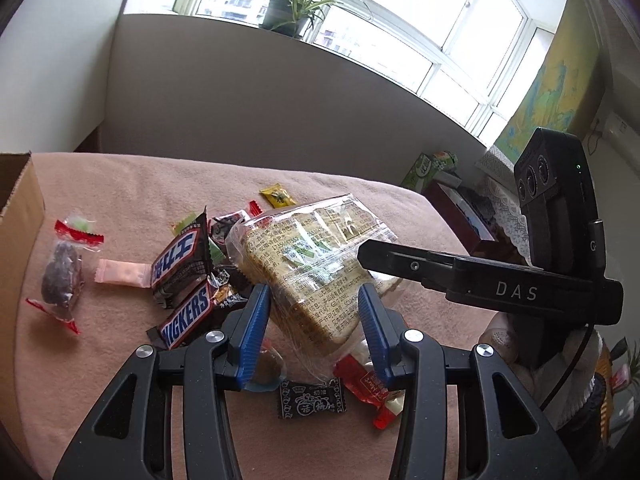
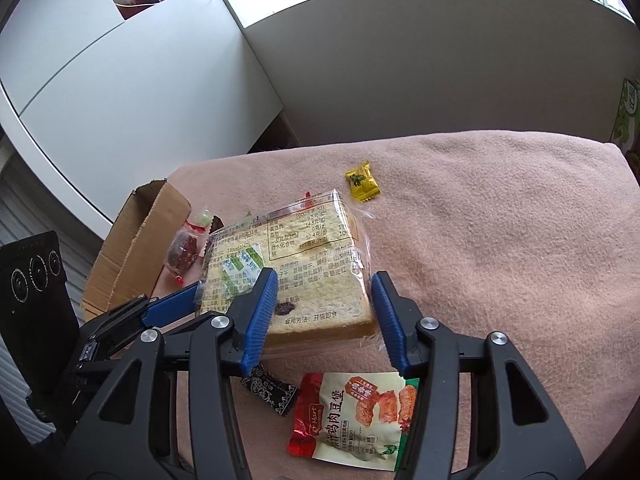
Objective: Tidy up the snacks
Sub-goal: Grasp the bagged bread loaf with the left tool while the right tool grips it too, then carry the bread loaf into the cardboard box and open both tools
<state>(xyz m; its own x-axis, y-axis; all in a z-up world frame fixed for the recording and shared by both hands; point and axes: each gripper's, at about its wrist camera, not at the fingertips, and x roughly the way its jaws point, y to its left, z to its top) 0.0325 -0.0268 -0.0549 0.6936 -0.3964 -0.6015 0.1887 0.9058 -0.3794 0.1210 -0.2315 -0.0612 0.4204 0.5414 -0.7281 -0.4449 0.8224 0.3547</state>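
Here, crinkly clear-wrapped square bread slice

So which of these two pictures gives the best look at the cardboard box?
The right wrist view: the cardboard box shows its open top, a flap and its inside wall, at the blanket's left edge. The left wrist view catches only one corner of it, cut off by the frame.

right gripper fingers clamp bread packet | left gripper pinches its left edge | cardboard box beyond
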